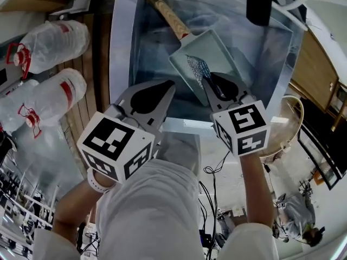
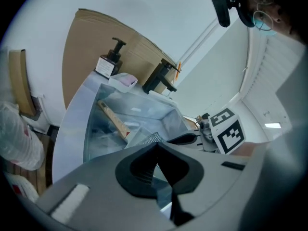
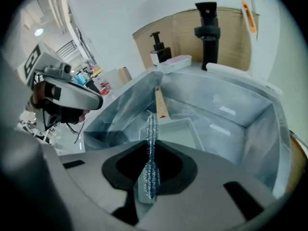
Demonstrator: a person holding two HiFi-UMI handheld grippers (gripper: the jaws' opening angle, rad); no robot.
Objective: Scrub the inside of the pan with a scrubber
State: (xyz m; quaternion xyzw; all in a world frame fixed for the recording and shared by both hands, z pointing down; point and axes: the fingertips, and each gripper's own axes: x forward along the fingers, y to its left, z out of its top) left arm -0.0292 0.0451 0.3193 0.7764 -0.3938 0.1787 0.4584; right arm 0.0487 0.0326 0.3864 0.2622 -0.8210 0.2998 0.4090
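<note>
Right gripper (image 1: 210,80) clamped on one glittery mesh scrubber (image 1: 197,67), probably touching one rectangular metal pan (image 1: 214,47); wooden handle toward steel sink (image 1: 123,47)'s far-left corner; left gripper (image 1: 169,86) jaws together, empty.

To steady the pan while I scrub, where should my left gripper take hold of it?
Take the wooden handle midway, from above on the left: it sticks out long and bare beyond the pan, away from the scrubber in the right gripper.

The scrubber (image 1: 198,68) is glittery silver-blue, the pan (image 1: 212,50) pale grey-green, its handle (image 1: 169,16) tan wood-grain.
</note>
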